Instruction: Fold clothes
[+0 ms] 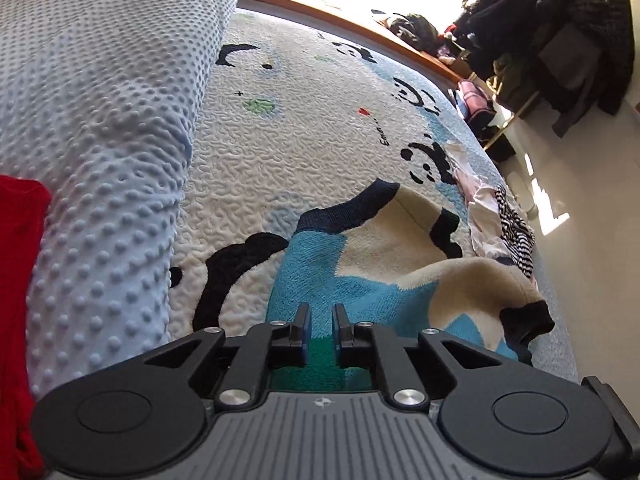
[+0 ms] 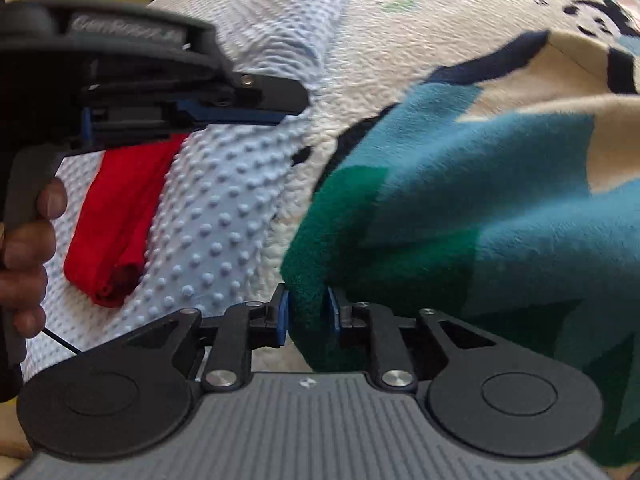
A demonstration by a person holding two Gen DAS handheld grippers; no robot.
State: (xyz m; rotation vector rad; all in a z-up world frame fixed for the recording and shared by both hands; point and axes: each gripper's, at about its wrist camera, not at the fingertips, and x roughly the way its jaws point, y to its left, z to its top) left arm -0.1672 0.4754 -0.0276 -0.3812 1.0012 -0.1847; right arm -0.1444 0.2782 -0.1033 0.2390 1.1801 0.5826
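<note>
The right gripper [image 2: 306,312] has a thick fold of the knitted sweater's [image 2: 480,216] green hem between its blue pads, which look to press on the wool from both sides, so it grips the garment, though the jaws sit a little apart around the bulk. The left gripper [image 1: 320,326] hovers over the same sweater [image 1: 360,272] with its jaws slightly parted and nothing pinched between them; the cloth merely lies beneath. In the right wrist view that left gripper [image 2: 276,114] appears from the side, held by the person's hand [image 2: 28,240], just above the dotted pale-blue blanket [image 2: 224,208]. The sweater, patterned in blue, cream and green with a navy collar, lies on the panda-print bedspread [image 1: 304,128], toward the bed's right edge in the left wrist view, one cream sleeve with a black cuff [image 1: 524,320] bunched near that edge. A folded red garment [image 2: 116,224] rests on the blanket, and a striped and pink heap [image 1: 500,216] lies beyond the sweater by the same edge. To fold well, I judge the left gripper should take the hem's other corner, level with the right, so the hem draws taut and moves as one straight edge; the bunched sleeve wants flattening first, or it will be trapped in a lump inside the fold.
</note>
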